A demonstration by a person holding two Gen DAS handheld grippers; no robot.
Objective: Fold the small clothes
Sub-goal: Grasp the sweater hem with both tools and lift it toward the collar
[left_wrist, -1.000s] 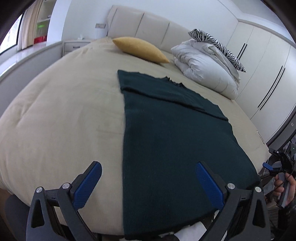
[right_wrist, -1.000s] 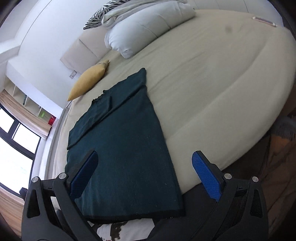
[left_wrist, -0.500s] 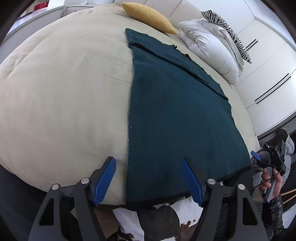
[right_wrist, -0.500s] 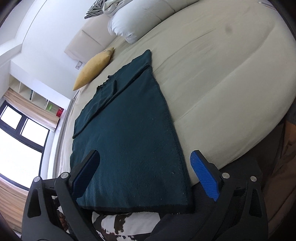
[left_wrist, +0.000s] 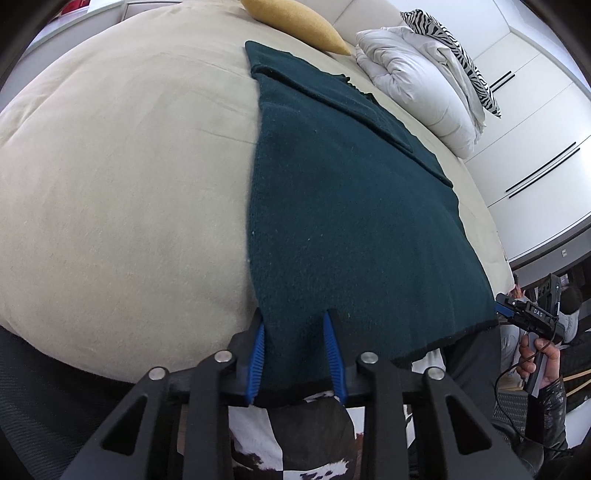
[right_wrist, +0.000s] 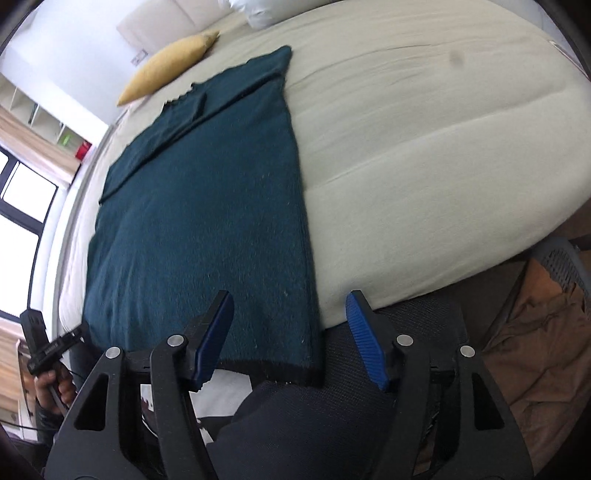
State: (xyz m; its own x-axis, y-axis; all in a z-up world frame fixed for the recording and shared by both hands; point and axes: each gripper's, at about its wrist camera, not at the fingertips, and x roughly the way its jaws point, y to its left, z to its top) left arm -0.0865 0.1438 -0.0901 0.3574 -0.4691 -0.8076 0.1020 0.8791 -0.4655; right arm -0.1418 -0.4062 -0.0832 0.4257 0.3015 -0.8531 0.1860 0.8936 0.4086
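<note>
A dark teal sweater lies flat on the cream bed, sleeves folded in at its far end. My left gripper sits at the sweater's near-left hem corner. Its jaws are closing, the blue pads flank the cloth, and no pinch shows. In the right wrist view the sweater reaches the bed's near edge. My right gripper straddles the near-right hem corner, wider apart and also closing, pads off the cloth. Each view shows the other gripper in a hand at its edge: the right gripper and the left gripper.
A yellow pillow and a folded white duvet with a zebra-print piece lie near the headboard. White wardrobes stand to the right. A dark mesh surface and a basket with brown cloth sit below the bed's edge.
Both grippers have sunk and tipped down to the sweater's near hem. Their jaws have narrowed, the left much more, each now with a hem corner between its pads.
</note>
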